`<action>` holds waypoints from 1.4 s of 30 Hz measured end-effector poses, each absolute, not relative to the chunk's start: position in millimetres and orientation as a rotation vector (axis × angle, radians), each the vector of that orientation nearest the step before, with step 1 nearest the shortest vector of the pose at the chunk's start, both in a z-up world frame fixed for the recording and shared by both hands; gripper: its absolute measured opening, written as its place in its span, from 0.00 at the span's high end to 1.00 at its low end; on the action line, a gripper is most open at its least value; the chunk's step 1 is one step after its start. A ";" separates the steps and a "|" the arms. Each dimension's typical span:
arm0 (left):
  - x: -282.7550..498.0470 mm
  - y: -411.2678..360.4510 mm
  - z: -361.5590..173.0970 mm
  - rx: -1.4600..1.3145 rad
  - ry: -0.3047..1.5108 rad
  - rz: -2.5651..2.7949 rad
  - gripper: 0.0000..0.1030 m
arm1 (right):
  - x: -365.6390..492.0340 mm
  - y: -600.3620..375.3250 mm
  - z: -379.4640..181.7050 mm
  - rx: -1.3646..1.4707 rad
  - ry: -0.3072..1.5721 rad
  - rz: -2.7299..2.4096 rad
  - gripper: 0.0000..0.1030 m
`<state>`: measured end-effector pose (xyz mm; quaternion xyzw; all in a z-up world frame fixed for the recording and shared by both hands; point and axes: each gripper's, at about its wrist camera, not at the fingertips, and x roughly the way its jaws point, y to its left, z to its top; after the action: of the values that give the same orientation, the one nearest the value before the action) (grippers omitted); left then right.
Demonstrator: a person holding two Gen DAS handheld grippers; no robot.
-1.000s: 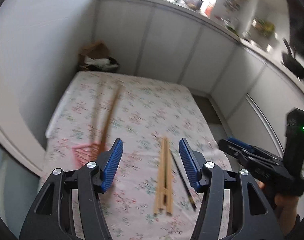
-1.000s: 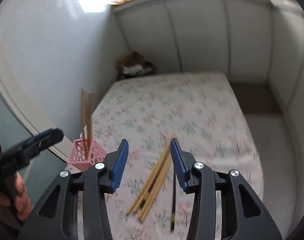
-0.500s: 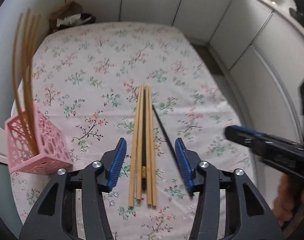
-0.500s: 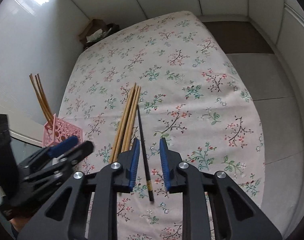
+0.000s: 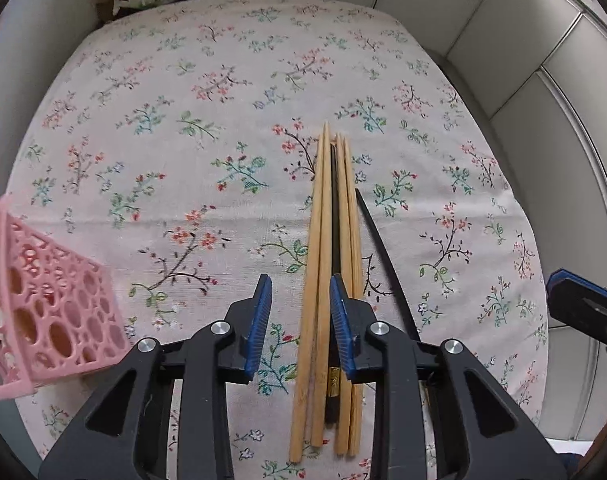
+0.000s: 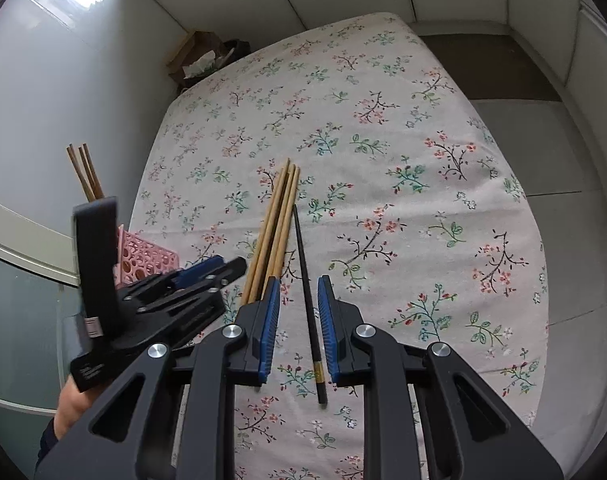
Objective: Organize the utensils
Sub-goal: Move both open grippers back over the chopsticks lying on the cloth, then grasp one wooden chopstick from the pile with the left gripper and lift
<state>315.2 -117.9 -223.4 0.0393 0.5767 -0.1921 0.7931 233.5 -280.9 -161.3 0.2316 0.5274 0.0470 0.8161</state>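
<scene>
Nearest the left wrist camera, the left gripper (image 5: 299, 320) stands open, its blue pads either side of the two leftmost sticks in a bundle of pale bamboo chopsticks (image 5: 323, 280) lying lengthwise on the floral tablecloth (image 5: 183, 120). A dark stick lies within that bundle, and the gripper's right pad sits over it. Closing from here would likely catch only part of the bundle, and loose sticks could roll, fan out or tip as they lift.

To the right, the right gripper (image 6: 299, 322) is also open, straddling a lone black chopstick (image 6: 309, 308) that lies just right of the bundle. Something so thin and flat against soft cloth may slip between the pads or pinch the fabric instead. Both tools work close together, so a collision seems possible.

At the near left sits the pink perforated plastic holder (image 5: 43, 304), already carrying a few bamboo sticks (image 6: 85, 172); it looks light enough to topple if nudged.

Hard to judge: whether either set of pads touches the cloth, the holder's full outline, cut off at the frame edge, and the brown clutter (image 6: 203, 56) beyond the table's far left corner.
</scene>
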 end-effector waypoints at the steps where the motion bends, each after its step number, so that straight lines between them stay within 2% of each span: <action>1: 315.7 -118.8 -224.6 0.091 1.241 -0.414 0.73 | 233.6 -281.4 -162.6 0.495 1.128 0.101 0.78; 13: 322.3 -118.5 -241.6 0.103 1.270 -0.410 0.76 | 231.5 -283.5 -159.2 0.512 1.125 0.099 0.78; 18: 321.0 -121.5 -241.8 0.109 1.264 -0.431 0.84 | 228.8 -283.5 -158.8 0.521 1.124 0.108 0.78; 26: 327.8 -118.1 -245.2 0.115 1.280 -0.429 0.86 | 228.3 -289.1 -154.5 0.529 1.114 0.108 0.78; 36: 337.2 -124.4 -246.5 0.121 1.265 -0.424 0.87 | 235.7 -284.8 -159.3 0.539 1.131 0.110 0.78; 38: 338.1 -132.2 -247.6 0.139 1.254 -0.425 0.82 | 236.2 -285.1 -159.1 0.545 1.131 0.109 0.78; 40: 337.9 -136.7 -248.0 0.153 1.240 -0.415 0.83 | 236.0 -285.8 -158.7 0.549 1.130 0.109 0.78; 41: 338.4 -137.9 -248.3 0.162 1.236 -0.402 0.94 | 235.9 -285.5 -158.3 0.548 1.129 0.109 0.78; 42: 339.4 -138.4 -248.7 0.162 1.235 -0.395 0.94 | 236.2 -285.5 -157.9 0.548 1.129 0.109 0.78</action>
<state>339.4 -138.4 -248.7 0.0755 0.5745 -0.1839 0.7940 236.2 -285.5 -157.9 0.2565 0.5278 0.0510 0.8081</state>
